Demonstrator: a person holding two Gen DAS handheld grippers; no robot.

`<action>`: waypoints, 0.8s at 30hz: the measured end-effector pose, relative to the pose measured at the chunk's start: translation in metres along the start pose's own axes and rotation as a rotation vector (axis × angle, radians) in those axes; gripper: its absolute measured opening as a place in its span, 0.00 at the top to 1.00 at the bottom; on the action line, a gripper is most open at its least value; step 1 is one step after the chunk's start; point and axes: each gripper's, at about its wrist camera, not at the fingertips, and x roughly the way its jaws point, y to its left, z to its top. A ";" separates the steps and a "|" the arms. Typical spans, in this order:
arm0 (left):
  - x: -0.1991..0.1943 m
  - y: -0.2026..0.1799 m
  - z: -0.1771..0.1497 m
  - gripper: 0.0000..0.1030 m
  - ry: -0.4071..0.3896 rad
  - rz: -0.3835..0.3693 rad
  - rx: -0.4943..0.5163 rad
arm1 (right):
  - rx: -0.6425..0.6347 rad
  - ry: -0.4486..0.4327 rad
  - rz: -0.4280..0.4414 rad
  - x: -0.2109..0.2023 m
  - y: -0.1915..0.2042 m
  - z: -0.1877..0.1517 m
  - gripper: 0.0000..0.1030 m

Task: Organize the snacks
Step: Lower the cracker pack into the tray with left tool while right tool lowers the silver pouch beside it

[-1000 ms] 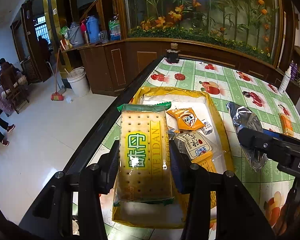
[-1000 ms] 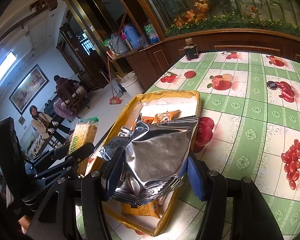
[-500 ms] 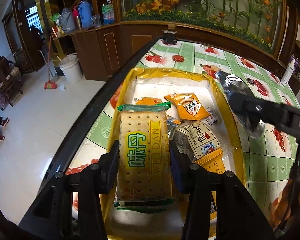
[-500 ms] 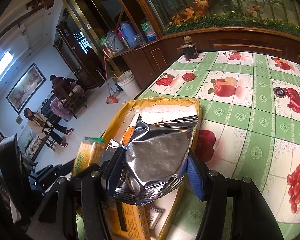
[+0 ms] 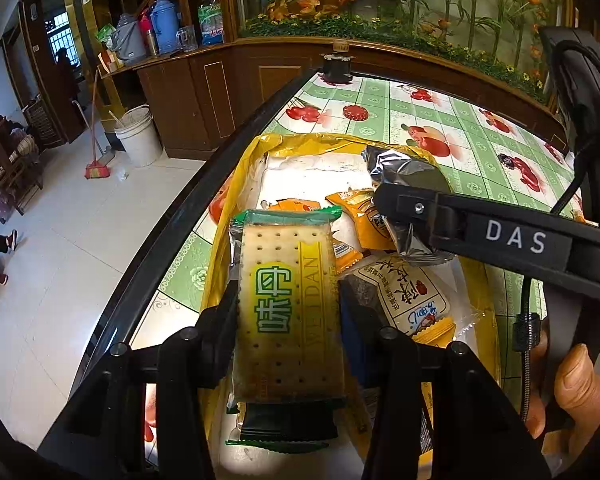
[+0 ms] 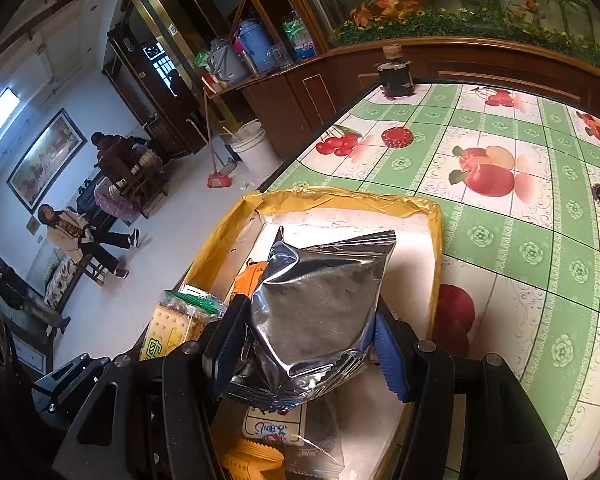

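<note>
My left gripper is shut on a cracker pack with green ends, held over the near end of a yellow-rimmed white tray. In the right wrist view my right gripper is shut on a crinkled silver foil bag, held over the same tray. That bag and the right gripper's finger show in the left wrist view, above the tray's right half. Orange packets and a white labelled packet lie in the tray. The cracker pack appears left of the right gripper.
The tray sits near the left edge of a table with a green, fruit-printed cloth. A small dark jar stands at the far corner. A hand grips the right tool. People sit across the white floor, beyond a bucket and broom.
The right gripper has carried the silver bag leftward from beside the tray to over it. The left gripper with the cracker pack has come forward and lower over the tray.
</note>
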 end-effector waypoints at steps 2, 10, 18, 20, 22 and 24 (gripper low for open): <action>0.000 -0.001 0.001 0.57 -0.002 0.001 0.002 | -0.003 0.004 -0.003 0.003 0.001 0.001 0.41; -0.001 -0.001 0.006 0.57 -0.005 -0.010 -0.006 | 0.004 -0.006 -0.001 0.003 -0.003 0.005 0.41; 0.000 -0.004 0.009 0.57 -0.007 -0.024 -0.002 | 0.003 -0.018 0.002 -0.004 -0.006 0.010 0.41; 0.002 -0.003 0.008 0.57 -0.002 -0.029 -0.006 | 0.008 -0.011 0.001 -0.001 -0.007 0.010 0.41; 0.001 -0.002 0.007 0.57 -0.004 -0.031 -0.009 | 0.009 -0.008 0.007 0.001 -0.006 0.009 0.41; 0.000 -0.001 0.008 0.57 -0.003 -0.035 -0.011 | 0.003 -0.005 0.006 0.004 -0.003 0.009 0.41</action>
